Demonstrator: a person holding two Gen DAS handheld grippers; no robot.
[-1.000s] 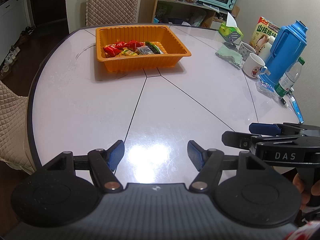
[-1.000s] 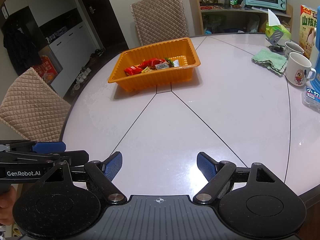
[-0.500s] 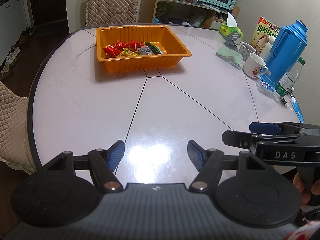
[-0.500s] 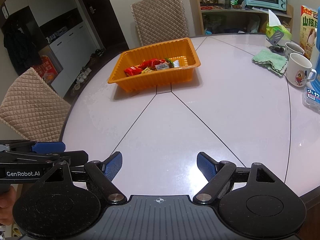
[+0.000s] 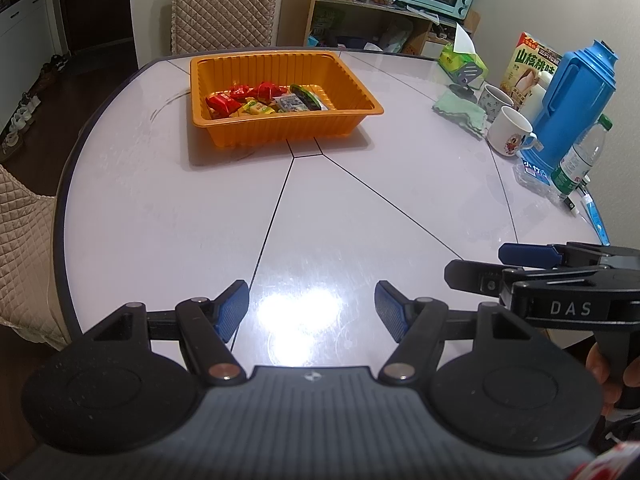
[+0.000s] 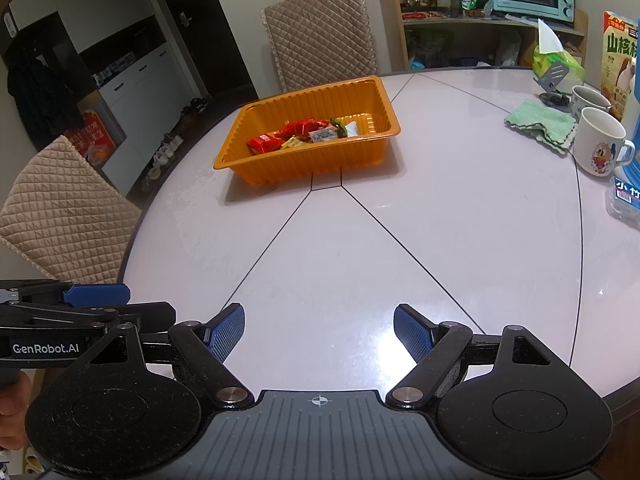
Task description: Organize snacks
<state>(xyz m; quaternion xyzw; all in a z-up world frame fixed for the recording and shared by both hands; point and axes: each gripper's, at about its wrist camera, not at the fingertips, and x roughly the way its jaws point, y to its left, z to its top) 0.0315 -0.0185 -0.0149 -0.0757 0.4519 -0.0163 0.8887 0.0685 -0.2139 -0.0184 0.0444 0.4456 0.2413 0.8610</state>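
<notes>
My left gripper [image 5: 312, 312] hangs with its blue pads well apart, nothing between them, over bare table [image 5: 168, 208] near its front edge. My right gripper [image 6: 319, 334] is spread a little wider, also gripping nothing, over the same pale tabletop. Each shows at the edge of the other's view, side by side, each in a hand.

The snacks [image 5: 264, 100] lie well ahead, all inside one orange tray [image 5: 280, 130] near the far side of the table: three red packets, two yellow ones, one silver-grey one and one dark green one, as far as I can count; they overlap, so the tally is rough. To the right stand two mugs [image 5: 510, 130], one green cloth [image 5: 460, 112], one blue thermos jug [image 5: 572, 96], one water bottle [image 5: 580, 156] and one tissue box [image 5: 462, 62].
</notes>
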